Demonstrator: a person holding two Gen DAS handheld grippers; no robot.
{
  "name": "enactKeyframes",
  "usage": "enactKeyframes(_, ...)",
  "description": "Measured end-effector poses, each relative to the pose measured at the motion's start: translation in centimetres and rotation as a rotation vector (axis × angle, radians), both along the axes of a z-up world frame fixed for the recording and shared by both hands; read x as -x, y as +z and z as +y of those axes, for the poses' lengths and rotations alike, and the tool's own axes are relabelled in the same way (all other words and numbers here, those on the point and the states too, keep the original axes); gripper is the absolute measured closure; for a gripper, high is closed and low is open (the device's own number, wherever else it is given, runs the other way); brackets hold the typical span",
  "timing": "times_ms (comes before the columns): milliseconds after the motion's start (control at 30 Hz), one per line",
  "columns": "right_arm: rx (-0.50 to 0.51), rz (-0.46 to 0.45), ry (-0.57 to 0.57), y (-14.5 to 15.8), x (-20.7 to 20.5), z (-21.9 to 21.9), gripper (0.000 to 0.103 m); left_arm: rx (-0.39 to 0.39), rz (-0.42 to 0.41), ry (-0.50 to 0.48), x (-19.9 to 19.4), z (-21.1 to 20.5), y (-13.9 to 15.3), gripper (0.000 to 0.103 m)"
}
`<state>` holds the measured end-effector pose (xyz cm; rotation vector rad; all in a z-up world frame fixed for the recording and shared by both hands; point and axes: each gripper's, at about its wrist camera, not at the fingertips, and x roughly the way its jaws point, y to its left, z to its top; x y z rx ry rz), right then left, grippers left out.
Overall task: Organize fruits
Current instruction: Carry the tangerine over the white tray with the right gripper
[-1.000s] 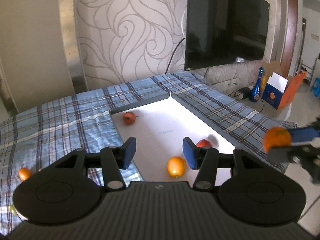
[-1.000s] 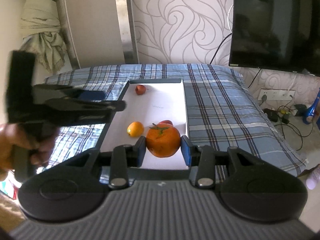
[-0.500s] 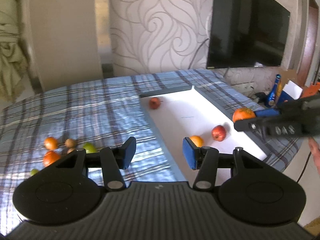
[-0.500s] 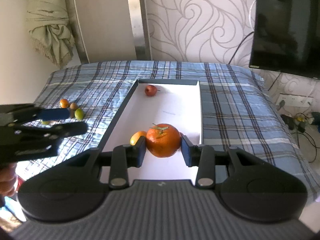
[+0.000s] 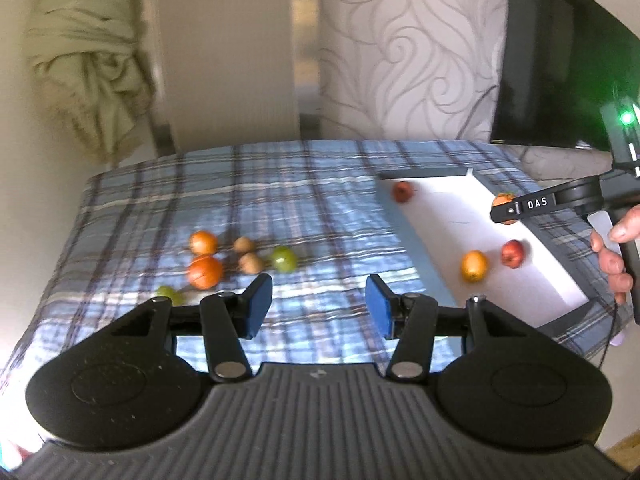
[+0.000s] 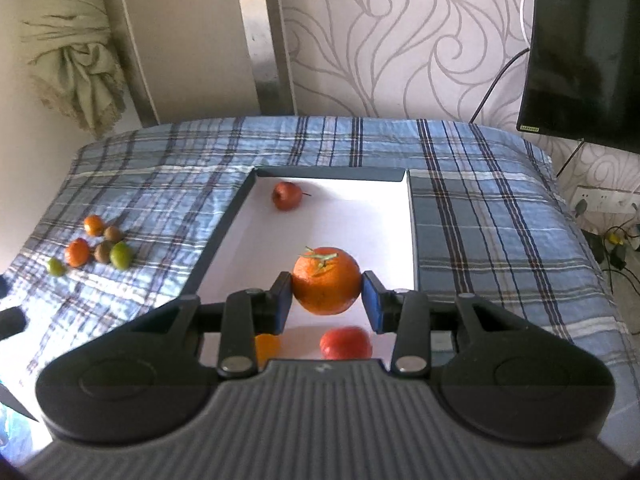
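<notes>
My right gripper [image 6: 326,294] is shut on a stemmed orange [image 6: 326,282] and holds it over the white tray [image 6: 360,208]. In the tray lie a red apple [image 6: 286,196] at the far end, another red apple [image 6: 346,343] and a small orange [image 6: 267,347] below the jaws. My left gripper [image 5: 318,306] stands open and empty over the plaid cloth. Ahead of it to the left lies a cluster of loose fruit: an orange [image 5: 205,272], a smaller orange [image 5: 203,242], two brown kiwis [image 5: 250,262], a green fruit [image 5: 284,259] and a small green fruit [image 5: 168,293].
The plaid cloth [image 6: 480,208] covers the whole table. A television [image 6: 584,48] hangs on the wall at the right. A knotted curtain [image 6: 76,52] hangs at the far left. In the left wrist view a hand [image 5: 616,248] holds the right gripper's handle.
My left gripper has swung left from the tray to face the loose fruit on the cloth. My right gripper has carried the orange forward and down over the tray.
</notes>
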<state>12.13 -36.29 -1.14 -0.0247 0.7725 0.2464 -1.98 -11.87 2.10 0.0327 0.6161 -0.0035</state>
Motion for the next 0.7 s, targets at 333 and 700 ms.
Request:
enactKeyframes(333, 0.046, 0.087, -0.004, -2.8, -3.5, 1.5, 0.062, 0.008, 0.016, 0.101, 1.5, 3.0, 0.0, 0.045)
enactKeyframes(700, 0.064, 0.087, -0.046, -3.6, -4.2, 2.2, 0.061, 0.001, 0.016, 0.129, 1.9, 5.4, 0.3, 0.045)
